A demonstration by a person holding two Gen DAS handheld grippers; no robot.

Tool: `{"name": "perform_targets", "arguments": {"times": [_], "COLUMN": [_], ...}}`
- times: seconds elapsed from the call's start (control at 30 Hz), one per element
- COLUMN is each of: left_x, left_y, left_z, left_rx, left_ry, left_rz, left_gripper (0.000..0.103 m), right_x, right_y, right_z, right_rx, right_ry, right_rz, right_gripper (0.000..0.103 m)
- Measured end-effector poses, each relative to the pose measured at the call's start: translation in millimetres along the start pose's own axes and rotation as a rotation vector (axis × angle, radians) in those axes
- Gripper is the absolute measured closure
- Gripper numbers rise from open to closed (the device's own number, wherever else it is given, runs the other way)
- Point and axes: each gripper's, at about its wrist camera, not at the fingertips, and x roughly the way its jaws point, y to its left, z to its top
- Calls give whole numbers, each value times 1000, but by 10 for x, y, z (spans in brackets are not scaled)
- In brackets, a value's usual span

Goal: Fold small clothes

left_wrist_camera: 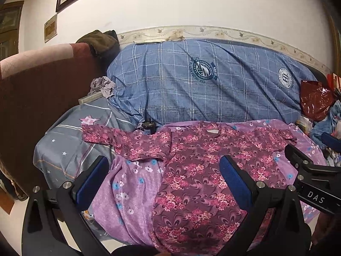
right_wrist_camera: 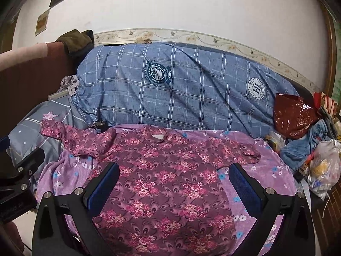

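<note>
Jaws of both grippers (left_wrist_camera: 164, 177) (right_wrist_camera: 174, 183) gape above flat floral top (right_wrist_camera: 166, 183).

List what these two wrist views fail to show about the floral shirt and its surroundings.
- Floral shirt hem: cut off by the bottom edge and the right tongs in the right wrist view; the left tongs cover it in the left wrist view.
- Lilac cloth beneath the shirt: mostly covered, so its kind is unclear.
- Crest lettering on the blue checked bedding: too small to read.
</note>
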Motion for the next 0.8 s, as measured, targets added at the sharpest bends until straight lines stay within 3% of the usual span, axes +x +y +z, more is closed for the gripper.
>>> {"name": "perform_targets", "arguments": {"times": [0.8], "left_x": [219], "left_y": [-280], "left_z": [69], "left_rx": [39], "left_ry": [32], "left_rz": [10], "left_gripper": [0], "right_x": [321], "right_y": [-232], "right_z": [-48], "right_rx": [58], "right_ry": [48], "right_rz": [1], "right_gripper": [0]}}
